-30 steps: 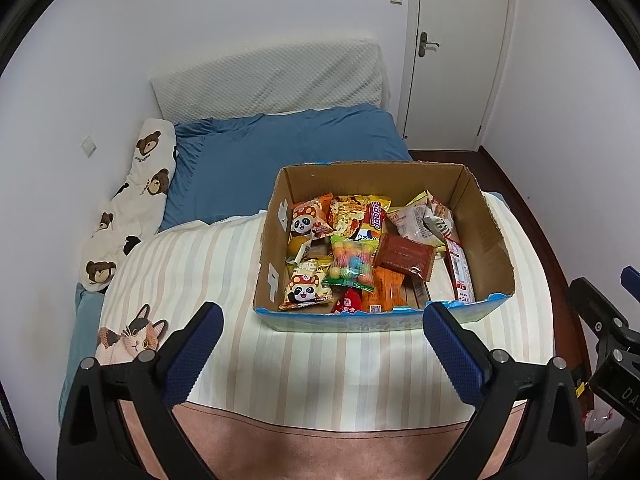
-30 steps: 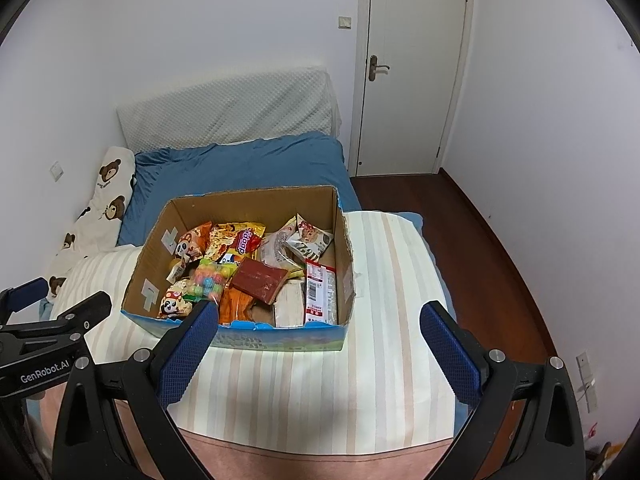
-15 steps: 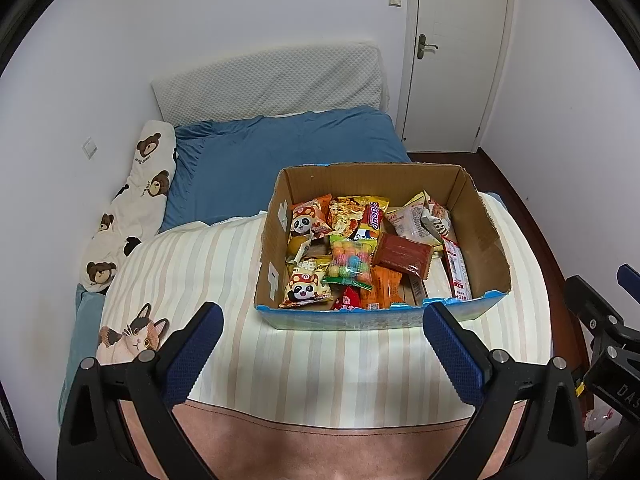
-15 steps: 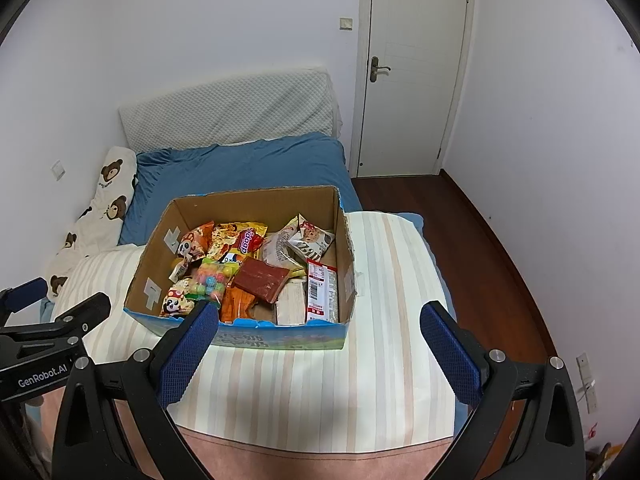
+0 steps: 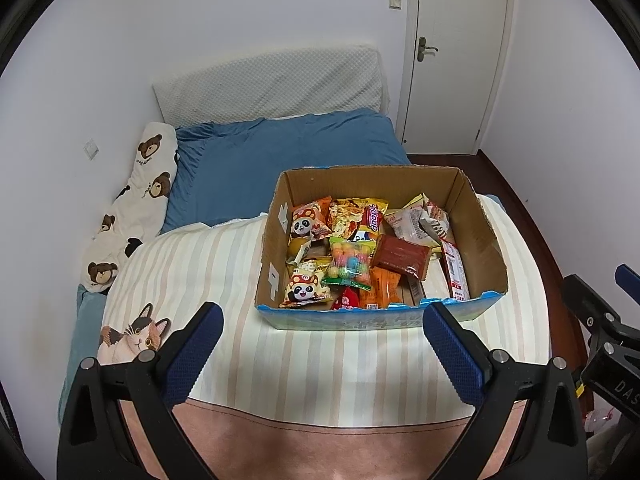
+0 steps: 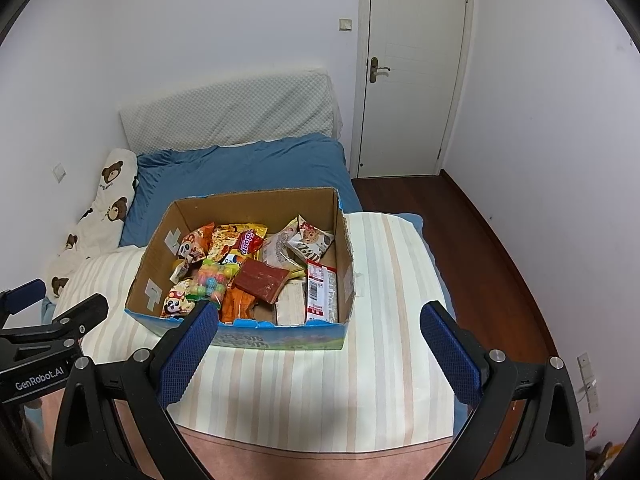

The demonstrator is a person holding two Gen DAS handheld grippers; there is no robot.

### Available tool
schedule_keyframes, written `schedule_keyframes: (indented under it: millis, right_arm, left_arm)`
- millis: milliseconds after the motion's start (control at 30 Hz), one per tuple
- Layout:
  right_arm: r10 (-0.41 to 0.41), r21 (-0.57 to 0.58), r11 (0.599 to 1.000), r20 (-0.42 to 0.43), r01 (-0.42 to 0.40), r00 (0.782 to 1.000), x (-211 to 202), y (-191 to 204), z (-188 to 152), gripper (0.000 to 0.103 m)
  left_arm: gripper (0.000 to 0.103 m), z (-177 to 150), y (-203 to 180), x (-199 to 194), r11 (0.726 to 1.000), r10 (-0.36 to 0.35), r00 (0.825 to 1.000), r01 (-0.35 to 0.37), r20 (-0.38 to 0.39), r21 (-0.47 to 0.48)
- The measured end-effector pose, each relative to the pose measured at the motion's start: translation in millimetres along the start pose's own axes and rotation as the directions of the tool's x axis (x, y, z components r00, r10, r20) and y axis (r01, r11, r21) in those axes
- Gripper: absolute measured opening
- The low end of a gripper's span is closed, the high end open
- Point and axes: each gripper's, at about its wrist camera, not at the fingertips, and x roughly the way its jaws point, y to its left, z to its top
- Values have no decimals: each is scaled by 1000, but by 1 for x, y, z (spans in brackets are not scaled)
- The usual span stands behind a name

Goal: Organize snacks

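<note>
Left wrist view: a cardboard box (image 5: pixel 486 240) of snack packets sits on the striped blanket (image 5: pixel 192 272). Both the left tongs (image 5: pixel 322 344) and right tongs (image 6: pixel 318 340) hover spread and empty, short of the box's near wall.

Box: a cardboard box (image 5: pixel 486 236) sits right of centre on the striped blanket (image 5: pixel 192 264), open at the top.
Snacks: two panda packets (image 5: pixel 306 289) on the box's left side, a bag of coloured candy balls (image 5: pixel 350 261) in the middle, a dark red pack (image 5: pixel 402 255) beside it.
Left gripper (image 5: pixel 322 342): jaws spread wide at the bottom of the frame, nothing between them.
Upper left: bear-print pillow (image 5: pixel 140 196) against the wall.
Upper right: white door (image 5: pixel 456 52), closed.
</note>
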Motion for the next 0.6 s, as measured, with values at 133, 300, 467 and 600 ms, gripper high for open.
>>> schedule_keyframes:
  millis: [133, 300, 467, 600]
  right_arm:
    - [5, 8, 1000, -2, -5, 1000, -1, -2, 0, 103]
    - [9, 12, 1000, -6, -9, 1000, -1, -3, 0, 103]
    - [9, 13, 1000, -5, -9, 1000, -2, -4, -1, 103]
    - [9, 11, 1000, -2, -9, 1000, -3, -4, -1, 103]
  left_arm:
    - [102, -3, -2, 1, 1000, 6, 1000, -6, -3, 8]
    - [102, -3, -3, 1, 1000, 7, 1000, -7, 1, 6]
    - [102, -5, -4, -1, 1000, 10, 1000, -10, 6, 0]
    - [102, -4, -3, -1, 1000, 10, 1000, -10, 8, 1]
